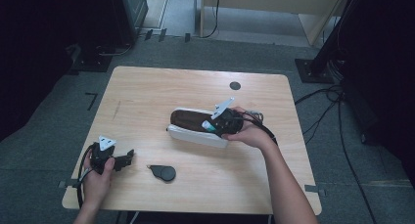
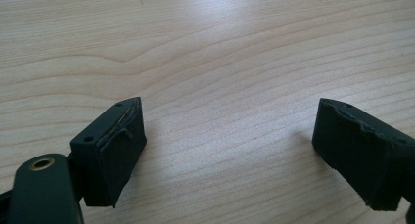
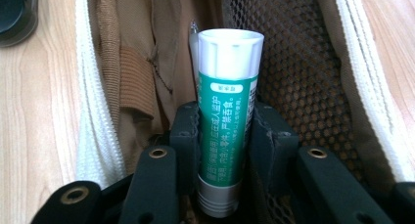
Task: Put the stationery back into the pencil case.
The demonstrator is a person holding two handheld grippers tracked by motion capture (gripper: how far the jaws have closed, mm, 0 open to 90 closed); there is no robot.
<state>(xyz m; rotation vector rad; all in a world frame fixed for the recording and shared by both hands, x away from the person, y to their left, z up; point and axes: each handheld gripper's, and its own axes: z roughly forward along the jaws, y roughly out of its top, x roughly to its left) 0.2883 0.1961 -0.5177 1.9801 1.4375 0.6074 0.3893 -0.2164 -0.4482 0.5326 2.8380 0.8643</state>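
The lower end of the green tube [image 3: 226, 131] was cut off by the bottom edge of the right gripper view, and its small print could not be read. The tube was clamped between the jaws of the right gripper [image 1: 221, 122], white cap pointing away, over the open white pencil case [image 1: 195, 134] with its brown lining and mesh pocket. The right hand [image 1: 249, 133] was held above the case. The left gripper [image 1: 128, 158] was rested near the front-left table [image 1: 147, 87] edge, jaws spread wide over bare wood. A black round object [image 1: 164, 172] lay nearby.
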